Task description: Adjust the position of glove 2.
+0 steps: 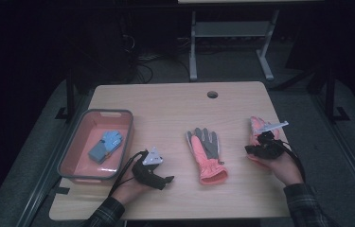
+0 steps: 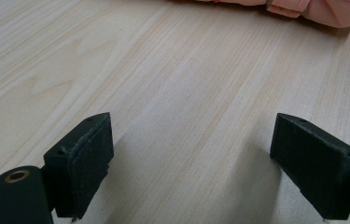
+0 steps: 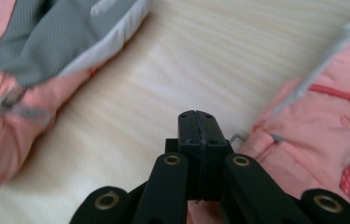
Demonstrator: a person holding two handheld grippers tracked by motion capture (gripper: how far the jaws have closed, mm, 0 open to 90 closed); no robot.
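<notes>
Far left of the high view: pink bin [image 1: 73, 156] with a blue glove [image 1: 105, 145] inside. Lower left: left gripper [image 1: 158, 176] resting on the table [image 1: 165, 104], jaws spread wide over bare wood, holding nothing. Centre: pink-and-grey glove [image 1: 206, 153] flat, palm up. Right edge: second pink glove [image 1: 259, 126] under the right gripper [image 1: 255, 150], jaws pressed together, empty, just beside the cuff. Probably soft, light, floppy stuff; cuff edge looks the best pinch.

My left gripper [image 1: 158, 177] rests low over the table, jaws wide apart, nothing between | my right gripper [image 1: 256, 146] angled left, jaws pressed together, empty | both forearms enter from below.
</notes>
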